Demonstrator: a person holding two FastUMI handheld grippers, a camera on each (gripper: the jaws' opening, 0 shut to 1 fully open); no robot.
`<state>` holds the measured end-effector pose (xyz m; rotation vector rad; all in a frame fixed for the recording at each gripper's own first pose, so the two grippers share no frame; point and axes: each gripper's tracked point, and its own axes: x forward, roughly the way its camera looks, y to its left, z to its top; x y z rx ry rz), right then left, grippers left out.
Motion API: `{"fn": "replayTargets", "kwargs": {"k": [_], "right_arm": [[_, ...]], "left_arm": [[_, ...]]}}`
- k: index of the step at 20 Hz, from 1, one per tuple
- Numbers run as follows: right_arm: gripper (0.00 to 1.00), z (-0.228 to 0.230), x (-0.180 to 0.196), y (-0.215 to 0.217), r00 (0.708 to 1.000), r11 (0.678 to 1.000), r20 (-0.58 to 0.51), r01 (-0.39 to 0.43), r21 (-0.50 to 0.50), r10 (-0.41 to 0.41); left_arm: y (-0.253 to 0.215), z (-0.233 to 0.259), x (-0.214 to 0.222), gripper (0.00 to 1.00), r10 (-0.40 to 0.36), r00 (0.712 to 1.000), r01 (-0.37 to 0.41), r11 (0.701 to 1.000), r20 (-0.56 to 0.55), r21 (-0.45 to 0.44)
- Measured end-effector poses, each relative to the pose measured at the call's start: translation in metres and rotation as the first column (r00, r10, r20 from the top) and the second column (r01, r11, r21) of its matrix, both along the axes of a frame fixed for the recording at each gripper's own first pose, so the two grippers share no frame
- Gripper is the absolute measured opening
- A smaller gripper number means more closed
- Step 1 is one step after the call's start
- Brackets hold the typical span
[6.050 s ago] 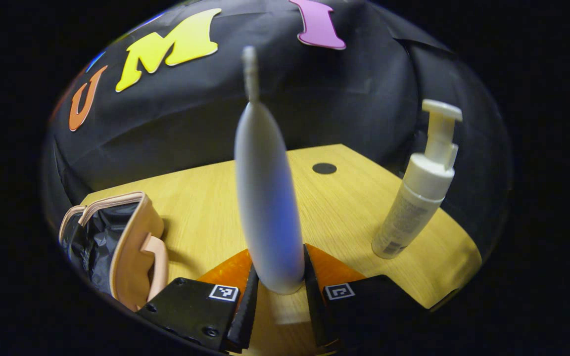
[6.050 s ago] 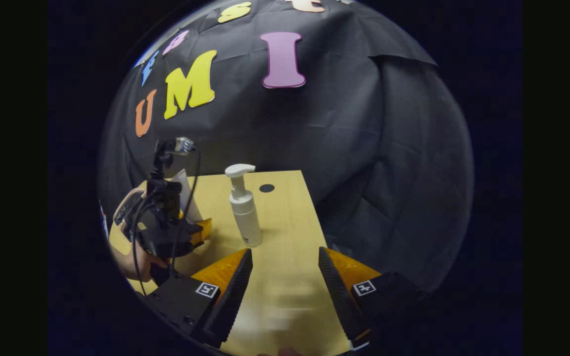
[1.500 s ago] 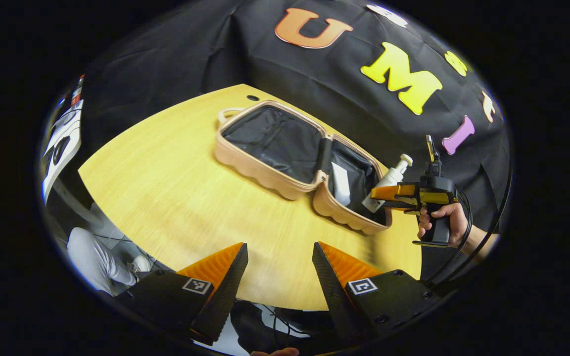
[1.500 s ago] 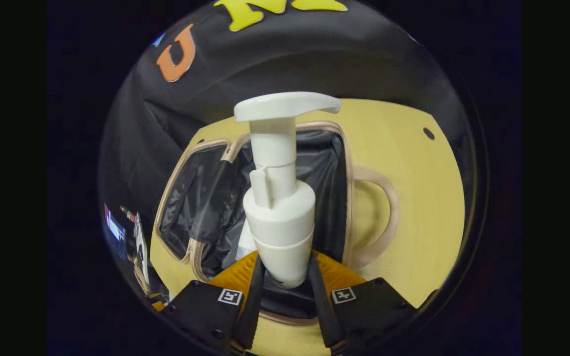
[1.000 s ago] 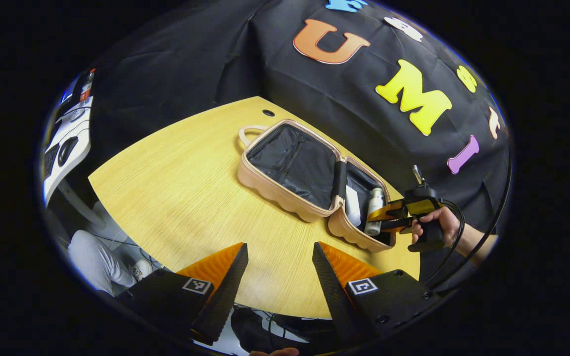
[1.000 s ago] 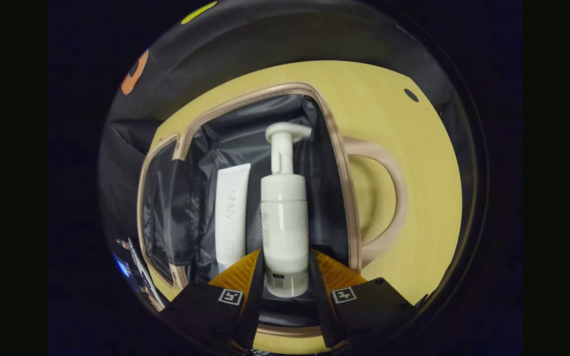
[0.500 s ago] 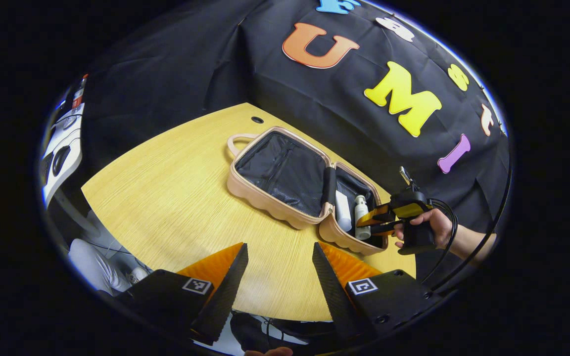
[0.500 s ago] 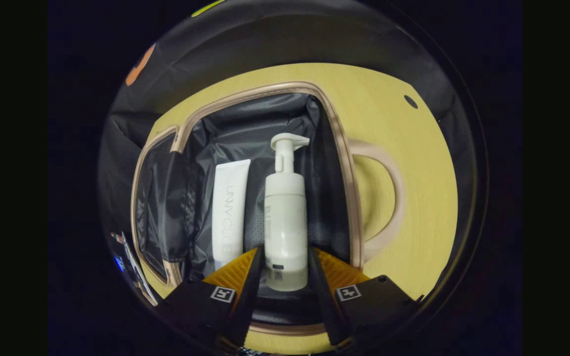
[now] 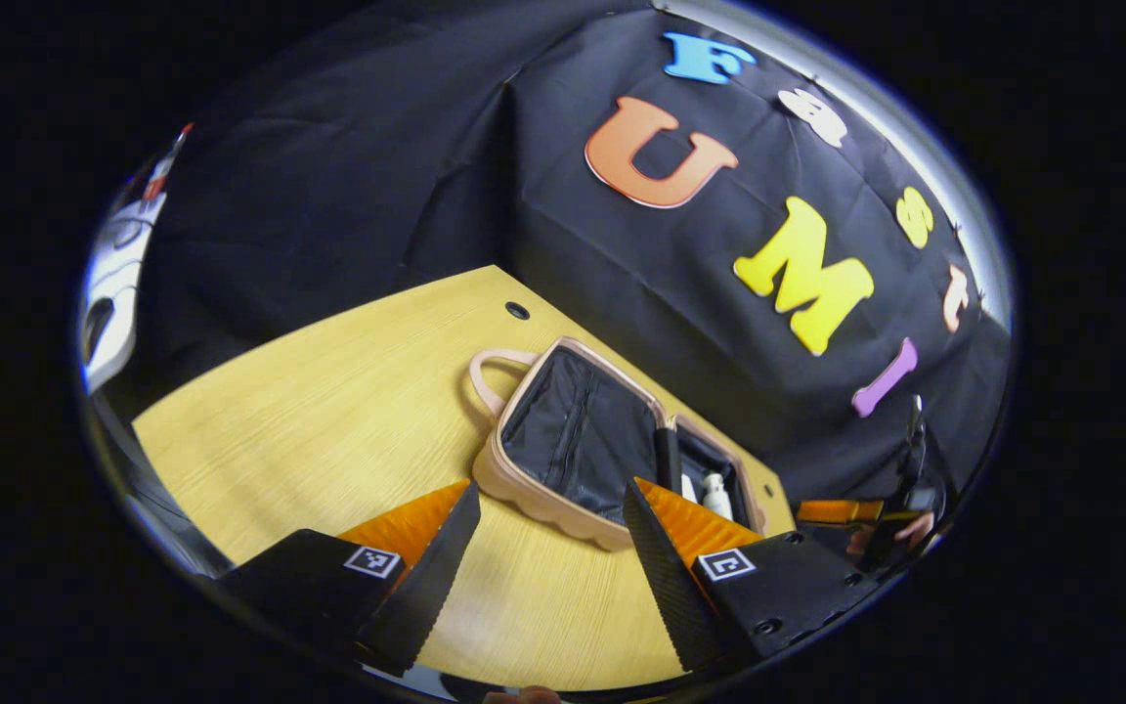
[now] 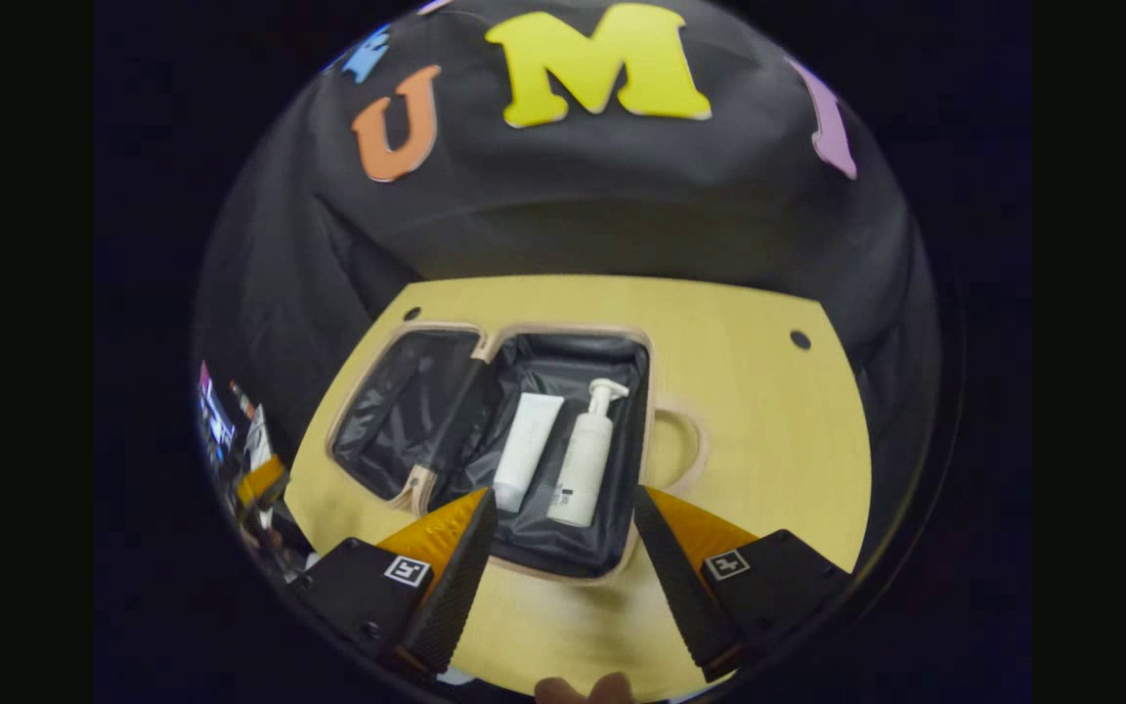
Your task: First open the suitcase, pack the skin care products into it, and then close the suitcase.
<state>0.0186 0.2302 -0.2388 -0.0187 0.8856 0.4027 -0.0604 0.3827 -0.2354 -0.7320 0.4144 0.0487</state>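
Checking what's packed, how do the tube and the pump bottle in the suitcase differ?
The tube is flat and plain-ended; the pump bottle is round with a pump head. The tube lies nearer the suitcase hinge, the pump bottle nearer the handle. Both are white, lying side by side.

Square coded tags on claw (image 10: 559, 577) mounts

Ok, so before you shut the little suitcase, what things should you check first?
1. Pump bottle lying inside the suitcase: ok.
2. Tube inside, beside the bottle: ok.
3. Nothing poking over the rim: ok, as far as the right gripper view shows.
4. Right gripper open and holding nothing: ok.
5. Left gripper open and free to take the lid: ok.
6. Latch or zipper ready: cannot tell.
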Motion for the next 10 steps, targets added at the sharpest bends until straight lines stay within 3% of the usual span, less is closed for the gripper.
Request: {"fn": "replayTargets", "kwargs": {"k": [5,10], "right_arm": [[0.83,0.049,-0.011,-0.016,0.991,1.000,0.130,-0.019,0.017,0.016],[0.80,0.073,-0.021,-0.022,0.993,0.997,0.117,0.017,0.079,-0.026]], "left_arm": [[0.053,-0.030,0.062,0.94,0.038,0.997,-0.022,0.975,0.067,-0.220],[0.077,-0.060,0.114,0.95,0.075,0.997,-0.067,0.938,0.009,-0.341]]}}
